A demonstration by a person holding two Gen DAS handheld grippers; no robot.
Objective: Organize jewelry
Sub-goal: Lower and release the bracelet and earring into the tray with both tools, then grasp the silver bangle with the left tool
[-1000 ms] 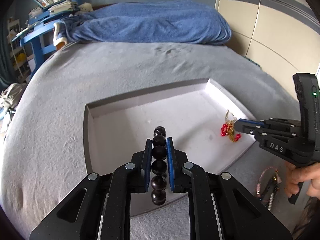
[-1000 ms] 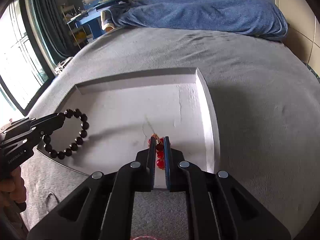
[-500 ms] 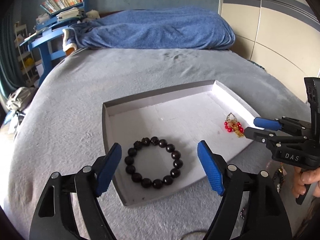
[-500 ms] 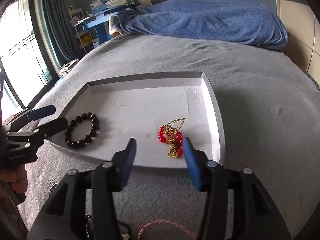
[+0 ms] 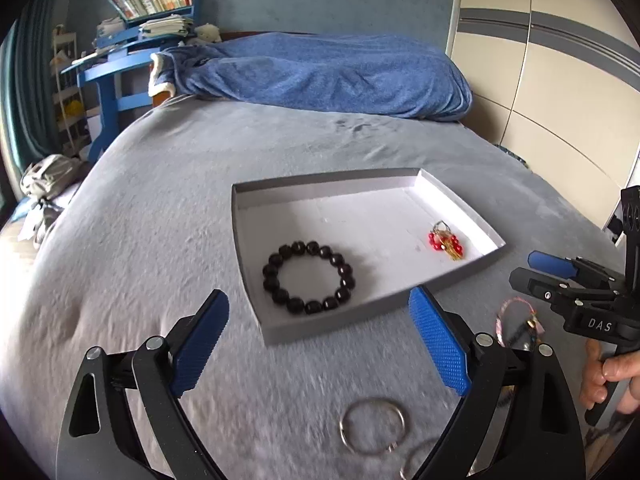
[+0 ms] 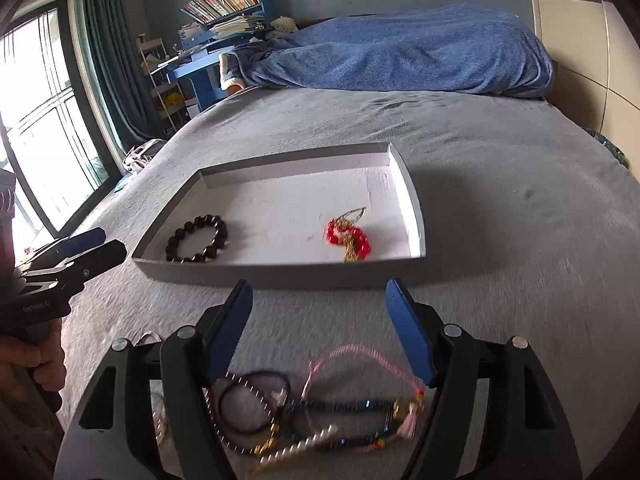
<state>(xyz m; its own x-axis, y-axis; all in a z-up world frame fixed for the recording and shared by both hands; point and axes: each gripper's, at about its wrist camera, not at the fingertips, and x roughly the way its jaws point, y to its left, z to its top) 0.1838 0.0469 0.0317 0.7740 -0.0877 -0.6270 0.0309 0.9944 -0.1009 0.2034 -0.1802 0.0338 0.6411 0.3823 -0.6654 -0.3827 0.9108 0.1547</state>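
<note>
Bedcover (image 5: pixel 168 216) in grey spreads wide and bare to the left of the tray (image 5: pixel 240 240) and beyond its far wall, up to the blue blanket (image 5: pixel 328 72) heaped at the head of the bed. The tray is a shallow white box with low walls, its long side running left to right in both wrist views.

The left claw (image 5: pixel 318 342) stands over the bedcover just short of the tray's near wall; its jaws have just been opening and stand wide apart with nothing between them. Inside the tray, toward its left end, the black bead bracelet (image 5: pixel 309 278) lies flat as a round ring, with bare white floor around it. Toward the right end lies the red bead piece (image 6: pixel 349 237) with gold parts, its gold loop pointing at the far wall.

The right claw (image 6: pixel 320 324) also has its jaws just opened and apart, empty, near the tray's front edge. Under it a tangle of cords and bracelets (image 6: pixel 320 408) lies blurred, partly hidden by the claw's black arms. Silver rings (image 5: pixel 372 424) lie smeared by motion on the bedcover, the lower one cut off.
</note>
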